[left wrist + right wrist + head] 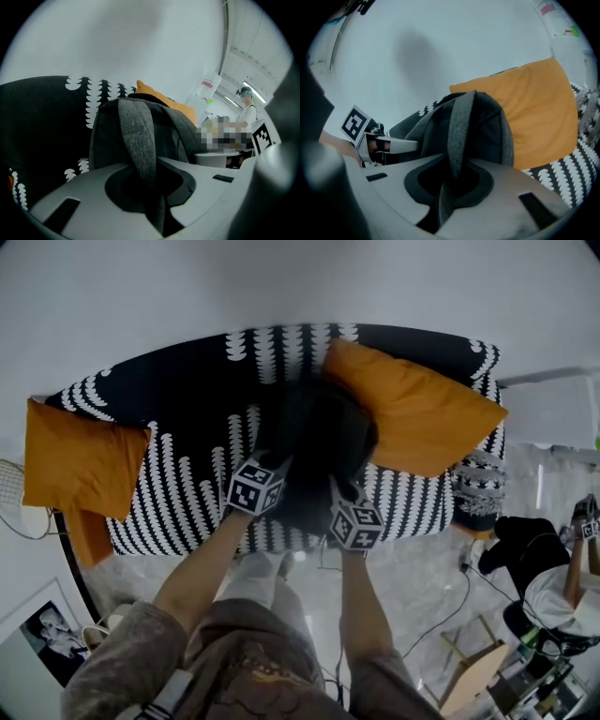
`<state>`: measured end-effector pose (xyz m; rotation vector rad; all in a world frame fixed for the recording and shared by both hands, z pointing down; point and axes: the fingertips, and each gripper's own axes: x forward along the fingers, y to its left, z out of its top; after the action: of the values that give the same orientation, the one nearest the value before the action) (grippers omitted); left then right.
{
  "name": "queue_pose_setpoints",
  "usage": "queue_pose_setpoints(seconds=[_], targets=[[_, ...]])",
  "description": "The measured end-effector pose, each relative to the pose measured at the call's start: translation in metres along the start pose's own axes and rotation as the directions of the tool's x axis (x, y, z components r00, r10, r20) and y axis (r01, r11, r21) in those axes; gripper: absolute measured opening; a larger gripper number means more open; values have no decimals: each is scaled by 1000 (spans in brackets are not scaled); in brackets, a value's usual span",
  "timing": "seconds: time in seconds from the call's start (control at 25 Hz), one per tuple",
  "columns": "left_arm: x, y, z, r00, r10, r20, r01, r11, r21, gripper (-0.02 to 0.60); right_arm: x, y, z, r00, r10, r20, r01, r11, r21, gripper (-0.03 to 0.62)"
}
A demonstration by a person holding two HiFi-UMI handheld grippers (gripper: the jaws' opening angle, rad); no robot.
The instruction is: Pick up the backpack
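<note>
A dark grey backpack (319, 442) stands upright on the seat of a black sofa with white patterns (187, 493). My left gripper (279, 463) meets the pack's left side and my right gripper (339, 487) its right side. In the left gripper view the left gripper (150, 187) is shut on a grey shoulder strap (138, 140) that runs up over the backpack (168, 133). In the right gripper view the right gripper (452, 183) is shut on the other grey strap (460, 124) of the backpack (490, 129).
An orange cushion (412, 404) leans behind the backpack's right side, also the orange cushion (543, 108). Another orange cushion (80, 465) lies at the sofa's left end. A person (553, 577) sits at the right, with cables (459, 587) and a wooden stool (473, 667) on the floor.
</note>
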<state>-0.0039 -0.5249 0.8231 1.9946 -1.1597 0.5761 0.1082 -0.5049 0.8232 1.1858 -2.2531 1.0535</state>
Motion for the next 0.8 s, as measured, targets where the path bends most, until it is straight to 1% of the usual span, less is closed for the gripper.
queue_pose_setpoints(seconds=[0.16, 0.32, 0.44, 0.64, 0.8], targets=[[-19, -18, 18, 998, -17, 56, 14, 998, 58, 38, -18, 18, 12, 998, 45, 34, -44, 999, -8, 32], [-52, -37, 44, 989, -37, 143, 22, 994, 108, 37, -49, 50, 45, 988, 103, 111, -96, 993, -69, 31], [-81, -55, 65, 979, -56, 196, 30, 990, 135, 37, -76, 71, 72, 975, 144, 169, -128, 987, -101, 31], [-124, -81, 92, 964, -77, 255, 33, 985, 171, 34, -117, 98, 104, 952, 186, 242, -159, 979, -128, 29], [-162, -108, 116, 941, -108, 320, 46, 980, 194, 32, -154, 121, 129, 923, 224, 312, -185, 971, -152, 28]])
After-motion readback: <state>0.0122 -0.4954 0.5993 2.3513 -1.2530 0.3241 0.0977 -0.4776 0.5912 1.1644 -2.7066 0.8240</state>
